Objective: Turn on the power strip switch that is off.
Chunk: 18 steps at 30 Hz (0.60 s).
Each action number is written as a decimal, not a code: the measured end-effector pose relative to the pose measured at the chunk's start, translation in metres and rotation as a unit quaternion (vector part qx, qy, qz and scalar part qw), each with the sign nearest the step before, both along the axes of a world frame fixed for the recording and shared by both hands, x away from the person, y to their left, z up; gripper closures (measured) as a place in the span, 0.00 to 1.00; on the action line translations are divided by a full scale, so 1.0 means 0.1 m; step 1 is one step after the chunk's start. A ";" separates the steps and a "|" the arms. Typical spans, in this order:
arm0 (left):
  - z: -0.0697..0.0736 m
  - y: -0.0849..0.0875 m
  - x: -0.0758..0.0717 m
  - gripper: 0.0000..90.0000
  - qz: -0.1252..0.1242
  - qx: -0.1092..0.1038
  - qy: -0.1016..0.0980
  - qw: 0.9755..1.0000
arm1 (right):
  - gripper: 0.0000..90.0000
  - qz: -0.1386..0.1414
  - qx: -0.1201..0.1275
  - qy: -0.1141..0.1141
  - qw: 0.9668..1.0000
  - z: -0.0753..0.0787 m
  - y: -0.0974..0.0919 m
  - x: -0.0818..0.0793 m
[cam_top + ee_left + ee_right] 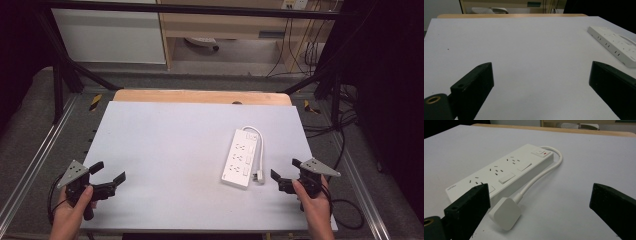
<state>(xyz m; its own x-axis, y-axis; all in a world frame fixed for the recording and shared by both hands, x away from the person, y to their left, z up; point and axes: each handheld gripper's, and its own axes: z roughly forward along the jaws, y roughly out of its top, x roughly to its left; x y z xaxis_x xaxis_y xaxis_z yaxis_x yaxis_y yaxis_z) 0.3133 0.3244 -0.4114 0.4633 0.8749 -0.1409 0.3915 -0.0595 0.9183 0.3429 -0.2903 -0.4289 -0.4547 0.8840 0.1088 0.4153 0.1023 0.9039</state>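
A white power strip (pixel 240 157) lies flat on the white table top (pixel 165 145), right of centre. Its white cable (pixel 261 145) loops from the far end down its right side to a white plug (pixel 259 175) lying on the table. My right gripper (pixel 284 168) is held just right of the plug, open and empty. In the right gripper view the power strip (pixel 506 171) and plug (pixel 505 213) lie close ahead between the spread jaws of the right gripper (pixel 541 192). My left gripper (pixel 110 171) is at the near left, open and empty, far from the power strip (pixel 616 43).
A wooden strip (pixel 200 96) runs along the table's far edge. Black frame posts (pixel 57 85) stand at both sides, with cables (pixel 345 120) on the floor to the right. A cabinet and shelf stand beyond the table.
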 end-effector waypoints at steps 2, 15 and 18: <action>0.00 0.00 0.00 0.06 0.000 0.000 0.000 1.000 | 0.04 -0.001 0.000 0.000 1.000 0.00 0.00 0.00; 0.00 -0.02 0.01 0.06 -0.006 0.013 -0.001 1.000 | 0.03 0.005 0.006 0.006 1.000 0.07 0.00 -0.02; 0.00 -0.02 0.01 0.06 -0.003 0.014 -0.001 1.000 | 0.03 0.003 0.006 0.002 1.000 0.10 -0.01 -0.03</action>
<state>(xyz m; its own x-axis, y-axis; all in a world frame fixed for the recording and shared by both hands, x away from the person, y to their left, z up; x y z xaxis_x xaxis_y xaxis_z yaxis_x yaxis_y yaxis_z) 0.3142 0.3225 -0.4114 0.4685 0.8758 -0.1159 0.3888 -0.0866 0.9173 0.3398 -0.2916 -0.4192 -0.4593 0.8799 0.1218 0.4184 0.0933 0.9035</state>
